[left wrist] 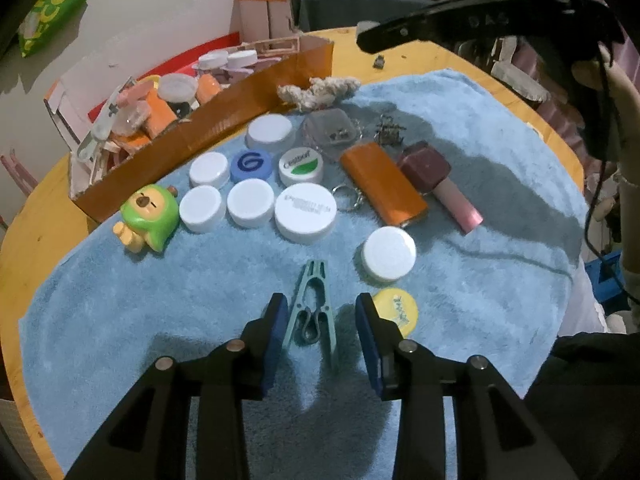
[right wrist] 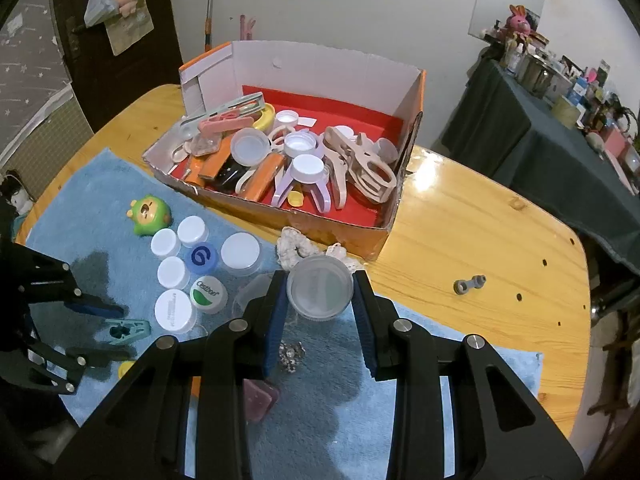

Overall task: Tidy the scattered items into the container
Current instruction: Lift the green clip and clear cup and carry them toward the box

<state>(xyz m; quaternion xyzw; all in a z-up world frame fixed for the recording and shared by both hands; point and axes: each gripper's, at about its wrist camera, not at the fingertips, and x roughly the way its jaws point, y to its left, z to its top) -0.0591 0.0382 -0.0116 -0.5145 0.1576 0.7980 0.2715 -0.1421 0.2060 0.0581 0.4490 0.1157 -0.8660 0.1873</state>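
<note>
1. The left gripper point(left wrist: 322, 320) has its jaws apart, a green clothes peg point(left wrist: 313, 304) lying loose on the blue towel point(left wrist: 120, 300) between them (touching neither pad).
2. The right gripper point(right wrist: 320, 292) is clamped on a clear plastic lid point(right wrist: 320, 292); its lower edge is hidden behind the fingers.
3. The cardboard box point(right wrist: 340, 228) lies beyond that lid, crowded with clips and caps.
4. A yellow cap point(left wrist: 398, 310) sits half hidden behind the left gripper's right finger.

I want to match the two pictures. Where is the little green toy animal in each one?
Left wrist view: the green toy lies at the left, on the blue towel, beside the white caps.
Right wrist view: the green toy sits left of centre, near the box's corner.
Shared landmark: the blue cap with the swirl.
</note>
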